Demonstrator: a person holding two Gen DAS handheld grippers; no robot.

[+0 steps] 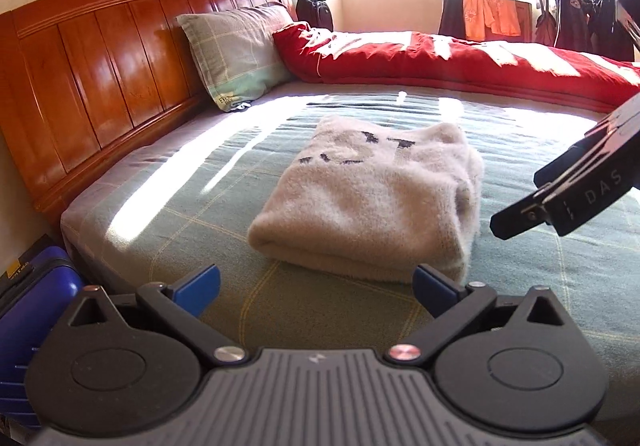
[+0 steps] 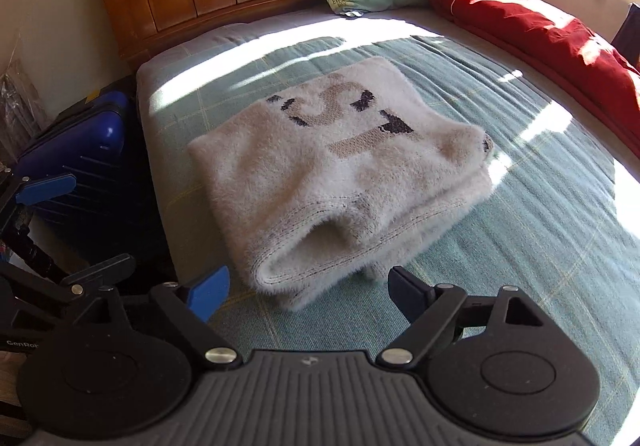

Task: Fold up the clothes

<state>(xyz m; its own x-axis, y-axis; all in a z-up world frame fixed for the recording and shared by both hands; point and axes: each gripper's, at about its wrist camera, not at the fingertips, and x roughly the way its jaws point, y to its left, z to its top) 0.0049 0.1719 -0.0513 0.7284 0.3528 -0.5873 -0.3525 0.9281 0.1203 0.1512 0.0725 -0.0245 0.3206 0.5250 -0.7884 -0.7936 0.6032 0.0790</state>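
Note:
A fluffy cream sweater (image 1: 368, 197) with dark and tan lettering lies folded into a thick rectangle on the green plaid bed cover (image 1: 200, 213). It also shows in the right wrist view (image 2: 340, 173), with a ribbed hem facing the camera. My left gripper (image 1: 316, 292) is open and empty, just in front of the sweater's near edge. My right gripper (image 2: 308, 296) is open and empty, close to the hem. The right gripper's black body shows at the right of the left wrist view (image 1: 580, 189).
A wooden headboard (image 1: 100, 77) and a plaid pillow (image 1: 240, 53) stand at the bed's head. A red duvet (image 1: 460, 57) lies along the far side. A blue suitcase (image 2: 80, 157) stands beside the bed. Clothes hang on a rack (image 1: 580, 17) by the window.

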